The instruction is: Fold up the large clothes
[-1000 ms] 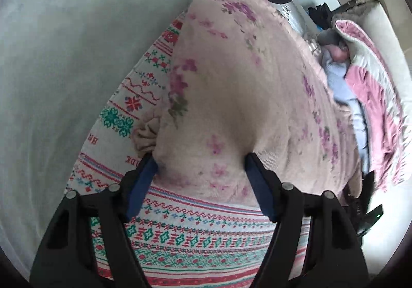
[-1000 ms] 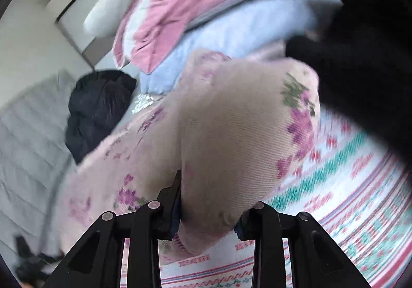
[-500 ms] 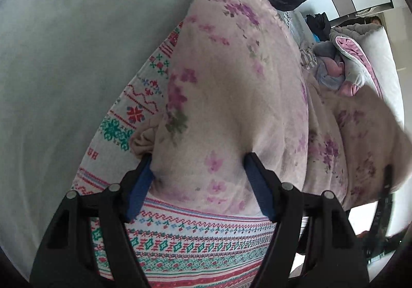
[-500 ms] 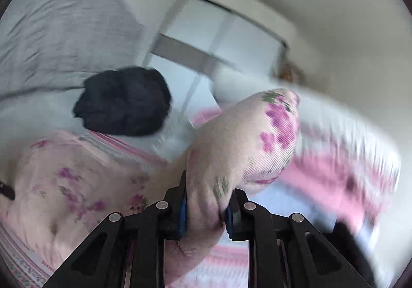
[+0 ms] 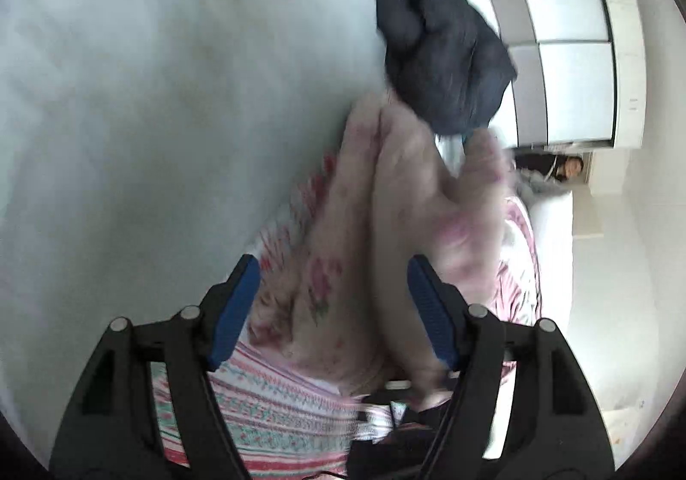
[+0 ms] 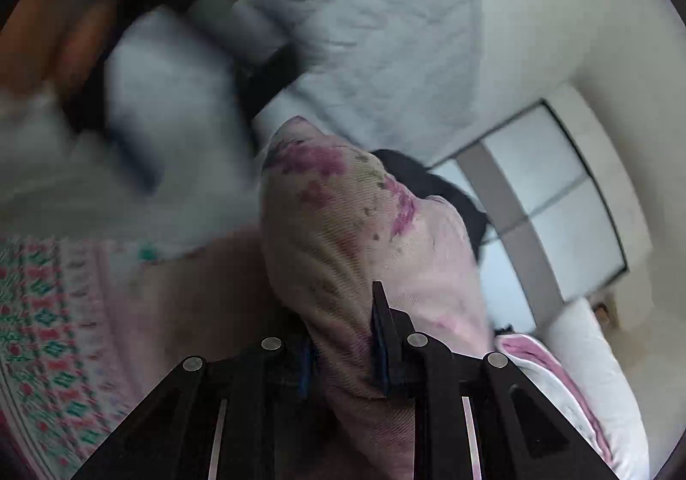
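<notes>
Running lengthwise away from both claws above the patterned blanket (image 5: 274, 407), floral garment (image 5: 377, 231) sits bunched between wide-spread left gripper (image 5: 332, 310), grip unconfirmed, and is pinched nearly closed in right gripper (image 6: 343, 351).

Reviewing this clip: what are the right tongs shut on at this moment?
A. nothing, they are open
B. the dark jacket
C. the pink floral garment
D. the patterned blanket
C: in the right wrist view the right tongs pinch a bunch of the pink floral garment between their blue pads, while the dark jacket lies behind it, untouched.
</notes>
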`<action>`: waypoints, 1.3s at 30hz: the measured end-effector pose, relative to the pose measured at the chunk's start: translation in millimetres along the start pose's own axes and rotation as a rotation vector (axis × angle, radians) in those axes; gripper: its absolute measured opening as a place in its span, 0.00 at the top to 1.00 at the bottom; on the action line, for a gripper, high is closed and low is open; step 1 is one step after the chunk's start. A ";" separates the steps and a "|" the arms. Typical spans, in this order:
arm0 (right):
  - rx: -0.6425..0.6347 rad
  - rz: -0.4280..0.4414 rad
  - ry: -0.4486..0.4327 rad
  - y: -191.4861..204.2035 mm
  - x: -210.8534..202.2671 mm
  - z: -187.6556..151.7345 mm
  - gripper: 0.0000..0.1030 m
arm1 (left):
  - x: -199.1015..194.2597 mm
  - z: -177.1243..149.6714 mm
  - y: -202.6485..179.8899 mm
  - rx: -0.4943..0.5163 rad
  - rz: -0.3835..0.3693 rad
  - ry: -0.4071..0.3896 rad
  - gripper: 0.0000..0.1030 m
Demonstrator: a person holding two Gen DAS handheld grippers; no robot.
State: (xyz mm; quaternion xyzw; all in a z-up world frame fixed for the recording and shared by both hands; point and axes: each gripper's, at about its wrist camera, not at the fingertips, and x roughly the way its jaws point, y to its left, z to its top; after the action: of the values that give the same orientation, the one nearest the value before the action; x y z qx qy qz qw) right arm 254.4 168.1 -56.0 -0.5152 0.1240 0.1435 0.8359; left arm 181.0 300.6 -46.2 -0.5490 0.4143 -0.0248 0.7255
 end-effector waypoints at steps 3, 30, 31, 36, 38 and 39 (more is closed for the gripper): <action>-0.013 0.033 -0.004 19.5 4.4 -2.2 0.78 | -11.6 1.1 2.3 -0.012 -0.070 -0.019 0.30; 0.361 0.411 -0.059 -75.2 -80.9 -74.0 0.66 | 52.0 -33.7 -62.5 0.416 0.139 0.026 0.45; 0.445 0.456 -0.066 -96.3 -89.3 -81.7 0.65 | 51.8 -31.4 -60.7 0.411 0.138 0.029 0.46; 0.707 0.349 -0.012 -176.0 -105.7 -123.7 0.48 | 55.8 -28.0 -54.2 0.385 0.123 0.052 0.49; 0.770 0.327 0.049 -188.8 -98.3 -134.7 0.48 | 55.3 -30.9 -56.1 0.386 0.118 0.050 0.50; 0.791 0.339 0.058 -192.6 -95.6 -139.9 0.48 | 54.4 -32.3 -57.3 0.385 0.117 0.050 0.51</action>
State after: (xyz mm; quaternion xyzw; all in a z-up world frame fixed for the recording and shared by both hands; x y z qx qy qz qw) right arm 228.1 -50.5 75.6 -0.1312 0.2759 0.2056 0.9297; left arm 220.3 226.1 -32.3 -0.3744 0.4510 -0.0751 0.8067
